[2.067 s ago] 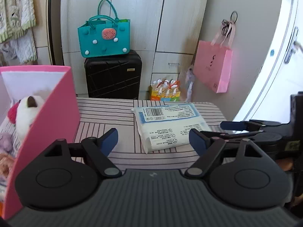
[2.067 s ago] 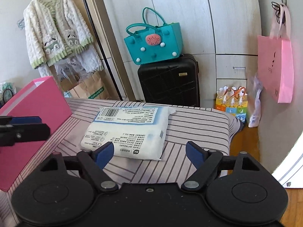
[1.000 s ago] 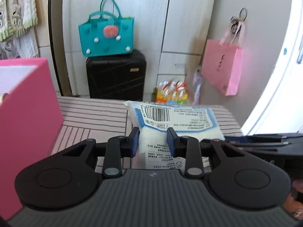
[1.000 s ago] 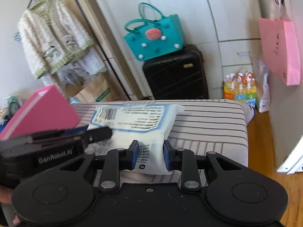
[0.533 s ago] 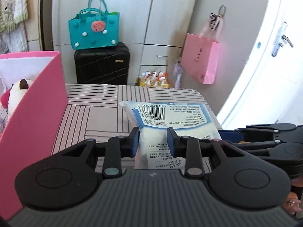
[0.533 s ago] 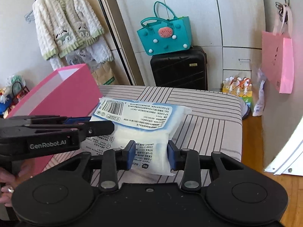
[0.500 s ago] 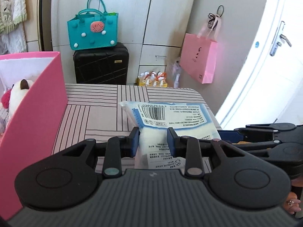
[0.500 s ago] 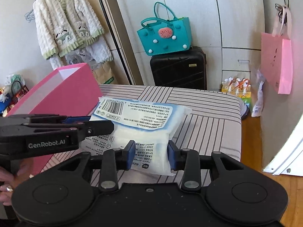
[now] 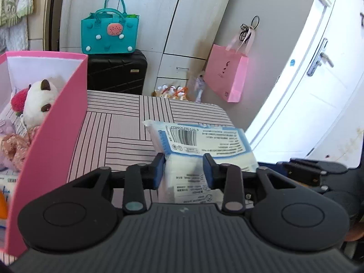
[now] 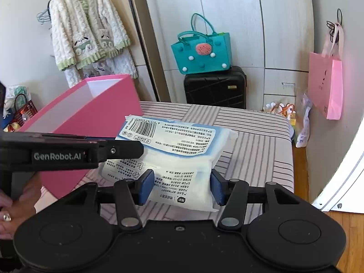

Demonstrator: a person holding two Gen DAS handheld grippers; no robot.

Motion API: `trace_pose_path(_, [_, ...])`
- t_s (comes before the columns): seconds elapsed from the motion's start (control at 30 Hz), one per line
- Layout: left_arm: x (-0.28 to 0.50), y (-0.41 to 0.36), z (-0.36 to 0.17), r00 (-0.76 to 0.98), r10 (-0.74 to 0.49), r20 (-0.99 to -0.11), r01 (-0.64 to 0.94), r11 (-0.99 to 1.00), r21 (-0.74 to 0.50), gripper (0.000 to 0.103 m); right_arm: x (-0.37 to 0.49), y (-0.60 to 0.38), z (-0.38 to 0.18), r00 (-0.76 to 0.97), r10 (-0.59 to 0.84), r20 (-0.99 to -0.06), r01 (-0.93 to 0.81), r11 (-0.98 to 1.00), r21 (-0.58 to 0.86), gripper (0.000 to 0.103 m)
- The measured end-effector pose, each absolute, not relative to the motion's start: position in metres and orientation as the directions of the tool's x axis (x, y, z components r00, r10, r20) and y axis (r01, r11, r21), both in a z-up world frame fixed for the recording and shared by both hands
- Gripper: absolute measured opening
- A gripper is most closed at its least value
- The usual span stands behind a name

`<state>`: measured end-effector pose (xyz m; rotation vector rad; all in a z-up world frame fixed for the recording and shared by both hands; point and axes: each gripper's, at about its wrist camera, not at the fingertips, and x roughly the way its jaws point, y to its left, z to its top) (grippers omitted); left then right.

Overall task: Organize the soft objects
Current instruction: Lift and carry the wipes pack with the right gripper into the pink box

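A white and blue soft pack (image 9: 200, 145) with a barcode is held in the air above the striped table (image 9: 127, 118). My left gripper (image 9: 183, 170) is shut on one end of the pack. My right gripper (image 10: 180, 186) is shut on the other end of the same pack (image 10: 175, 150). The left gripper's fingers (image 10: 118, 147) show side-on in the right wrist view. A pink box (image 9: 52, 125) stands at the left and holds a white plush toy (image 9: 38, 100) and other soft toys.
A teal bag (image 9: 109, 34) sits on a black suitcase (image 9: 116, 75) behind the table. A pink paper bag (image 9: 226, 77) hangs on the wall at the right. A cream cardigan (image 10: 86, 34) hangs at the left. The table's right edge drops to a wooden floor (image 10: 302, 177).
Both grippers closed on the pack and lifted it off the table. In the last half second the pack has moved higher and closer to the pink box, whose inside now shows more.
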<state>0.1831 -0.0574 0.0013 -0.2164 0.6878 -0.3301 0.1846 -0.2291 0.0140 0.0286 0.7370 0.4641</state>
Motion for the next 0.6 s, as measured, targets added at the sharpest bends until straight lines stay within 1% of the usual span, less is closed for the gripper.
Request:
trace_pose_path(0.1, [0.171,-0.049,0.008,0.732,-0.376,-0.569,0.251,0.924,-0.289,0.036,0.171,-0.222,0.019,0.652,0.423,-0.629,-0.405,0.896,0.182,0.059])
trace_pose_path(0.23, [0.157,-0.032,0.016,0.731,-0.405,-0.550,0.269,0.911,-0.313,0.036,0.157,-0.208,0.027,0.666,0.407,-0.625,-0.415,0.899,0.144,0.061])
trace_pose_path(0.4, [0.137,-0.019,0.033,0.760,-0.402,-0.511,0.307,0.914,-0.263,0.036,0.141,-0.191,0.039,0.667,0.416,-0.619,-0.445,0.888,0.117,0.062])
trace_pose_path(0.53, [0.125,-0.007,0.045,0.779,-0.406,-0.478,0.319,0.912,-0.257,0.036,0.128,-0.176,0.054,0.687,0.405,-0.603,-0.467,0.882,0.060,0.063])
trace_pose_path(0.6, [0.121,0.001,0.050,0.786,-0.408,-0.465,0.324,0.912,-0.252,0.036,0.124,-0.169,0.062,0.691,0.411,-0.595,-0.485,0.874,0.041,0.065])
